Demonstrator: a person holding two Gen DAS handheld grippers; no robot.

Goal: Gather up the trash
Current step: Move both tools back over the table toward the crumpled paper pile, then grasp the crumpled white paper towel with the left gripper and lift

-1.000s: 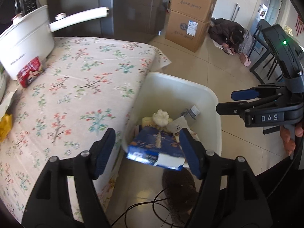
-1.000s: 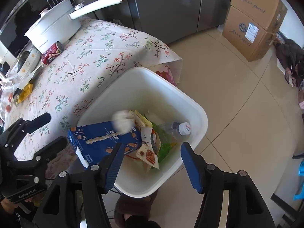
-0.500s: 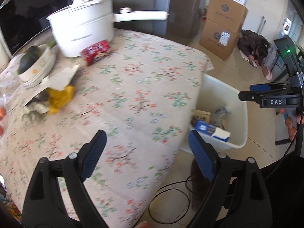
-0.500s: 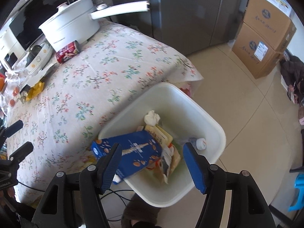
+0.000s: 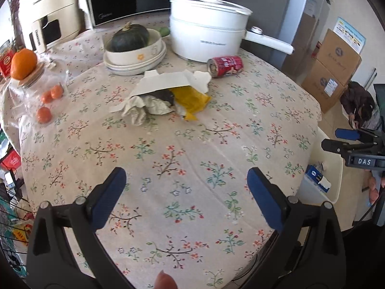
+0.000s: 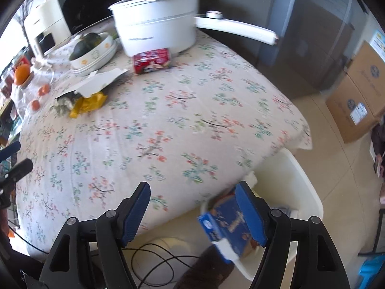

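Note:
A heap of trash lies far back on the flowered table: a torn white card [image 5: 168,84], crumpled paper [image 5: 144,107] and a yellow wrapper [image 5: 192,101] [image 6: 87,103]. A red can [image 5: 226,63] [image 6: 151,60] lies on its side by the pot. My left gripper [image 5: 185,180] hangs over the cloth with its jaws opening and nothing between them. My right gripper [image 6: 192,192] is at the table's near edge, its jaws also opening and empty. The white bin [image 6: 310,185] [image 5: 336,175] stands on the floor to the right and holds a blue carton [image 6: 228,221].
A white pot [image 5: 207,38] with a long handle, a bowl holding a dark squash [image 5: 132,45], an orange on a jar [image 5: 24,63] and small orange fruits [image 5: 44,114] fill the table's back. Cardboard boxes [image 5: 336,67] and a person sitting on the floor [image 5: 361,108] are beyond. A cable [image 6: 154,260] lies underfoot.
Both grippers swung away from above the bin to over the table, and both sets of jaws widened. The blue carton stays in the bin.

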